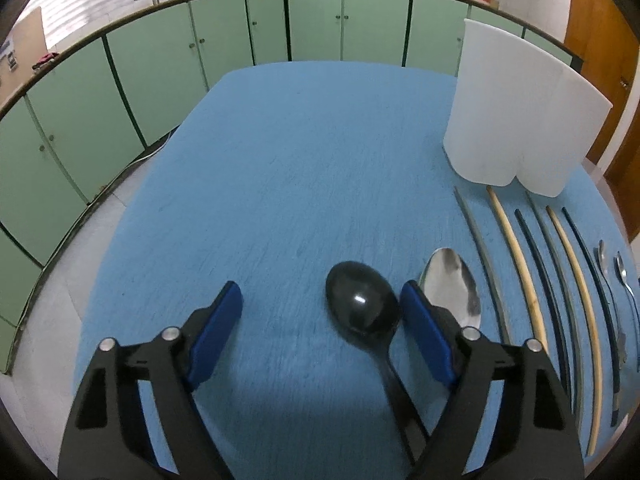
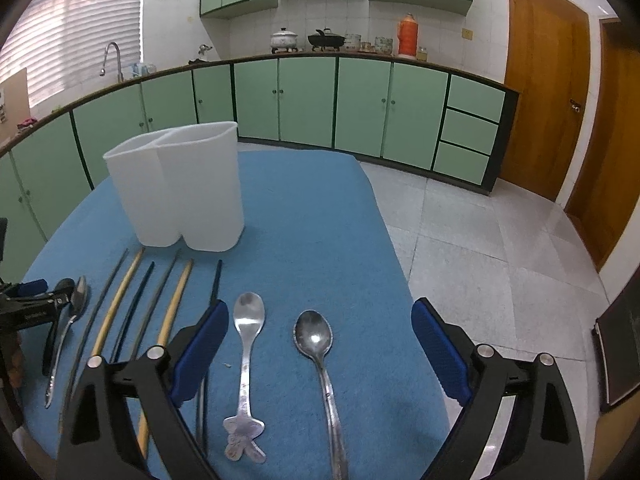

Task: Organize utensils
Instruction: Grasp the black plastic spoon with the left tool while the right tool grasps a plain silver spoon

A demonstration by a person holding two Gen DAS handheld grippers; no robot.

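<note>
- while both my grippers hover over the blue table cover (image 1: 280,160), my left gripper (image 1: 320,336) has its jaws spread wide and holds nothing.
- the black spoon (image 1: 362,302) lies bowl-up between those blue pads, closer to the right pad, its handle running back under the gripper.
- a large steel spoon (image 1: 452,284) lies just beside it, partly hidden behind the right pad.
- my right gripper (image 2: 320,344) is also wide open and empty.
- between its pads lie two small steel spoons: one with a shaped decorative handle end (image 2: 248,364) and a plain one (image 2: 320,364), side by side, apart.
- six chopsticks (image 2: 172,316) lie in a row left of them, pointing toward the white divided holder (image 2: 180,188).
- the holder stands upright at the far end of the row.
</note>
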